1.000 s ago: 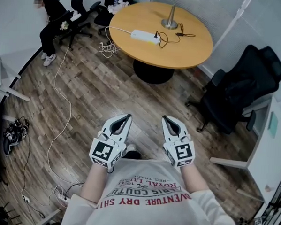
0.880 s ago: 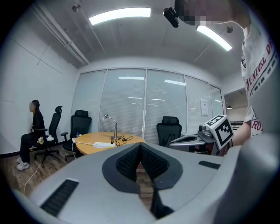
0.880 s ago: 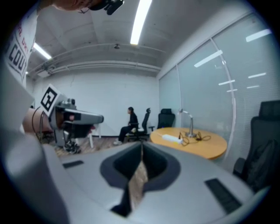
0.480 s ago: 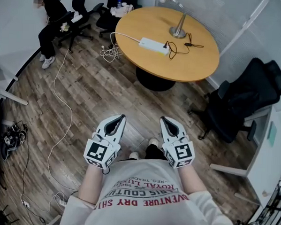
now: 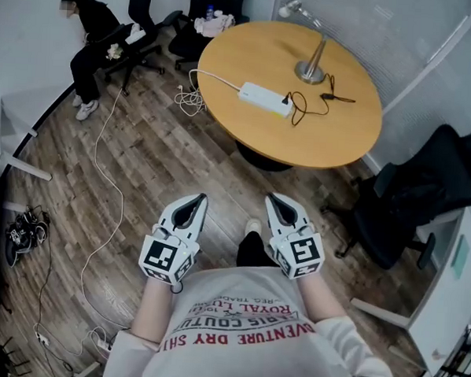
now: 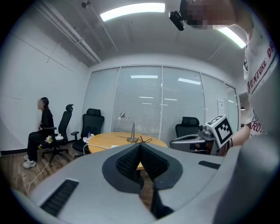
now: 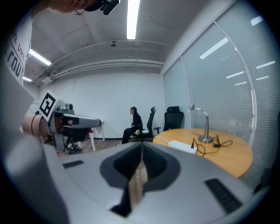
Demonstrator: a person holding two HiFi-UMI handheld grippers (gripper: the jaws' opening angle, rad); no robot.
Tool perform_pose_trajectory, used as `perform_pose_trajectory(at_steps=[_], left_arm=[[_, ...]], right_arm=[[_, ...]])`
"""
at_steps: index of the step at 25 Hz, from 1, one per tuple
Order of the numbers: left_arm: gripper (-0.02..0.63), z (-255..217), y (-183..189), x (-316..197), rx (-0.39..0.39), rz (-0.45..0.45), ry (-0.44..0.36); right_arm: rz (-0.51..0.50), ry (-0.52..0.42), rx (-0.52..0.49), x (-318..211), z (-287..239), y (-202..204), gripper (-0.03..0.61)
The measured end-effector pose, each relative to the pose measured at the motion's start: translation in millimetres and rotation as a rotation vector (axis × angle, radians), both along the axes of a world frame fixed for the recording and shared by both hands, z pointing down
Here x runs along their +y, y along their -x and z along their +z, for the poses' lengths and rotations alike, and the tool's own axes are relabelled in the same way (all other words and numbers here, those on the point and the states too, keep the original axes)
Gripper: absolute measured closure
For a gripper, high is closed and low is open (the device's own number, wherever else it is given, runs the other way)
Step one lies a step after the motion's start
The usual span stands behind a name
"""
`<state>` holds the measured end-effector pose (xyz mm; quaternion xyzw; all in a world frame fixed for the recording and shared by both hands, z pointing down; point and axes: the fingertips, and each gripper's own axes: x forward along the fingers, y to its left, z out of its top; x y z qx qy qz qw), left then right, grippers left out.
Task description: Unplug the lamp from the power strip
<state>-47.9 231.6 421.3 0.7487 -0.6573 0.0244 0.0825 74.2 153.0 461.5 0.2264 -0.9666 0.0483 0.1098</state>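
Observation:
A white power strip [image 5: 264,99] lies on the round wooden table [image 5: 250,50], with a black plug and looped cord [image 5: 296,108] at its right end. The silver desk lamp [image 5: 310,68] stands behind it. Both grippers hover over the floor, close to my chest and well short of the table. My left gripper [image 5: 196,201] is shut and empty, its pads meeting in the left gripper view [image 6: 140,146]. My right gripper [image 5: 276,202] is shut and empty too [image 7: 142,153]. The right gripper view shows the power strip [image 7: 183,146] and lamp [image 7: 204,127] ahead to the right.
A person [image 5: 90,34] sits on a chair at the far left. Black office chairs stand behind the table [image 5: 201,12] and at the right [image 5: 424,186]. A white cable [image 5: 110,169] trails across the wood floor. White desk legs [image 5: 16,164] are at the left.
The table has come nearer and shifted lower and to the right in the head view. Both grippers stay shut in front of my chest.

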Motion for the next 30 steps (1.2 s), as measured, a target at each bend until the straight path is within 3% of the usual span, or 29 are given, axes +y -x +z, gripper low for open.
perform_pose_trajectory(at_steps=[15,23,30], left_arm=[[0.584,-4.7,15.0,-219.6,-0.036,-0.03,-0.009],[0.584,8.6,16.9,-283.7,-0.027,0.061,0.042],[0.584,15.5,34.6,-366.4,-0.026,0.216,0.056]], right_arm=[[-0.038,0.005,0.01,-217.6,5.4,17.9,0.548],[0.04,0.068,0.041,-263.1,26.8,14.5,0.548],[0.158,0.1,0.081,-314.5,34.7,30.1,0.548]])
